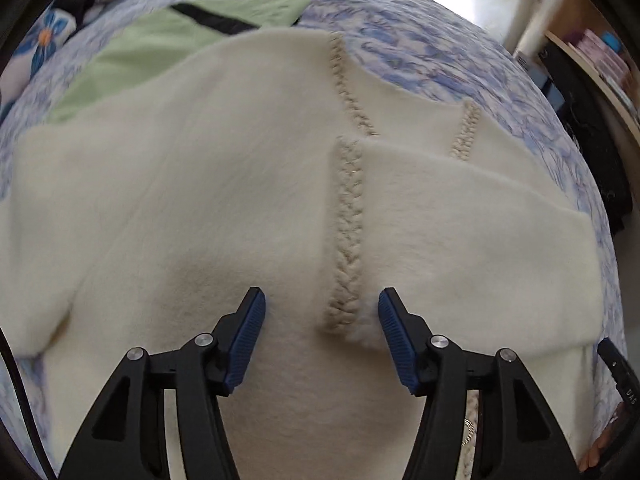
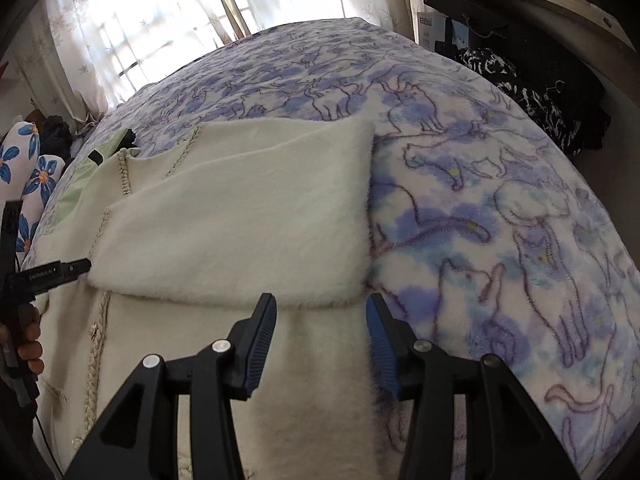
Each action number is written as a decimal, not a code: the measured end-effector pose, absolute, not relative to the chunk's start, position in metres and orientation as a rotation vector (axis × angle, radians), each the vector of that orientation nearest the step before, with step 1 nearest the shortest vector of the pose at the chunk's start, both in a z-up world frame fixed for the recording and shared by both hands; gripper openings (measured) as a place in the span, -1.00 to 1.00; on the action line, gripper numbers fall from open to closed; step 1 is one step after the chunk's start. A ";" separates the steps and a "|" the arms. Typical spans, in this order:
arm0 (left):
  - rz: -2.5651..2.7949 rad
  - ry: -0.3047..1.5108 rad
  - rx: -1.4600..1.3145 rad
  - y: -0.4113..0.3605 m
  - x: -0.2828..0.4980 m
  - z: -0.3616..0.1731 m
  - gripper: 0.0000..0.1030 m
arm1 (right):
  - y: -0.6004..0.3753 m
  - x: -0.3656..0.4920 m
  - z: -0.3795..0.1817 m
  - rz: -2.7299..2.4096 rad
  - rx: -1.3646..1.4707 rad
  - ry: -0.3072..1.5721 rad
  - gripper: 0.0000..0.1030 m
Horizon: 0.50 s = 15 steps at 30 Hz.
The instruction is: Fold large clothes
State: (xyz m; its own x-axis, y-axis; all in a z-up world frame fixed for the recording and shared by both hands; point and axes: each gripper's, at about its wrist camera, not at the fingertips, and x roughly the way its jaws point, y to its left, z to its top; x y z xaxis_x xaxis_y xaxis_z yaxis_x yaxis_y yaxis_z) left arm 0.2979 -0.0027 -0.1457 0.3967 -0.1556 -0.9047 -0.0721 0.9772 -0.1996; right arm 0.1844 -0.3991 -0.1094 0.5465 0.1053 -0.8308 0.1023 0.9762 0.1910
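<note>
- I see the cream fleece garment [image 1: 200,184], braided trim, lying partly folded on the cat-print bed [image 2: 500,220].
- My left claw [image 1: 322,312] hangs released, gripping nothing.
- My right claw [image 2: 321,320] likewise spread, empty, over the garment's edge.

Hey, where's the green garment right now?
In the left wrist view the green garment lies at the upper left on the cat-print blanket, partly tucked under the far edge of the cream fleece garment.

Daylight is pouring through the sheer white patterned curtains [image 2: 132,20], blowing them out to glare. Fisheye distortion is bending both views' edges, and the fluffy cream garment [image 1: 200,200] is looking softly blurred.
</note>
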 end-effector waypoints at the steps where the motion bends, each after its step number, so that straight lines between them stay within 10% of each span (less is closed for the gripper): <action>1: -0.060 1.156 -0.247 0.000 0.299 -0.148 0.22 | -0.400 0.189 -0.111 0.002 0.236 1.003 -0.09; 6: -0.095 1.140 -0.266 -0.005 0.308 -0.153 0.18 | -0.408 0.216 -0.128 0.023 0.304 1.063 -0.09; 8: -0.145 1.150 -0.251 -0.015 0.313 -0.155 -0.58 | -0.408 0.225 -0.134 0.029 0.299 1.087 -0.29; 15: -0.097 1.117 -0.143 -0.039 0.305 -0.150 -0.65 | -0.423 0.224 -0.124 -0.001 0.310 1.035 -0.61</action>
State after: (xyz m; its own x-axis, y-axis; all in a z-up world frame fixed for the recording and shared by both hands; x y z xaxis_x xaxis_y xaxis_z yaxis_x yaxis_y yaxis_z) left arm 0.3049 -0.0395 -0.1497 0.4359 -0.1495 -0.8875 0.0057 0.9865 -0.1634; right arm 0.2235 -0.4230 -0.1238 0.5143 0.1444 -0.8454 0.1465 0.9564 0.2525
